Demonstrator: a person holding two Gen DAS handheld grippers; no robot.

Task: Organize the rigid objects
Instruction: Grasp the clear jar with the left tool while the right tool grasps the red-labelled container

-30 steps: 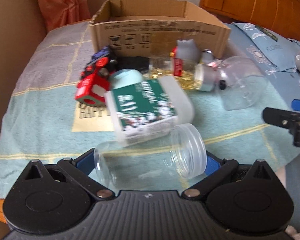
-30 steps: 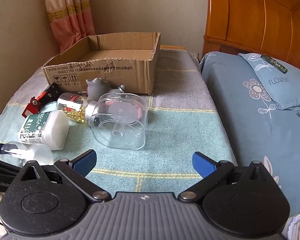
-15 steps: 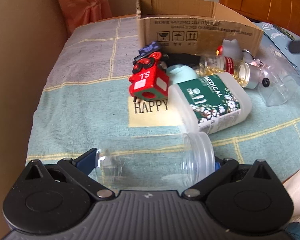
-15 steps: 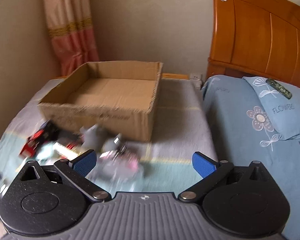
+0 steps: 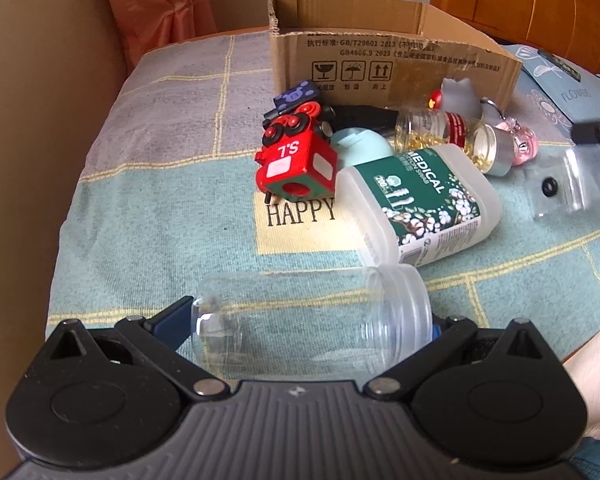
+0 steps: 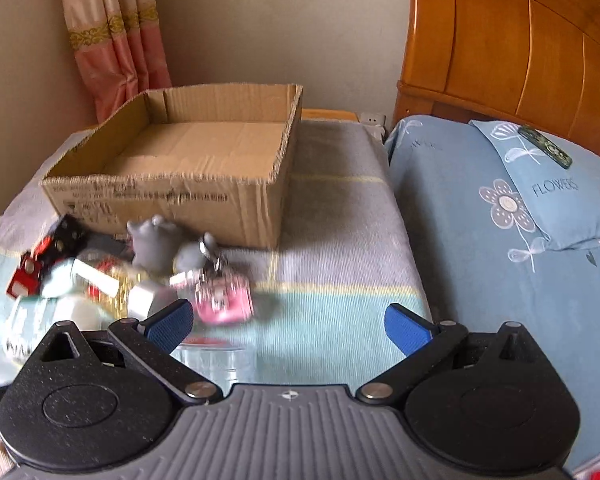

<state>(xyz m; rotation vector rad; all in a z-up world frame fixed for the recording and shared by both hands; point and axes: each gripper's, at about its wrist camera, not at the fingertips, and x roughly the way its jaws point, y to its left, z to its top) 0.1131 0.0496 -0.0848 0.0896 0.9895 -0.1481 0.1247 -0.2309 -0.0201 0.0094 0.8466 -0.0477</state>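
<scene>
Clear plastic, thin-walled and empty, the jar (image 5: 312, 320) lies sideways between the left gripper (image 5: 306, 326) jaws, which close on its base and threaded mouth (a light, slick thing, likely to squirt out if squeezed hard). Gripping across the stiffer rim looks safest. The right gripper (image 6: 290, 326) hangs wide open, empty, facing the cardboard box (image 6: 172, 196).
</scene>
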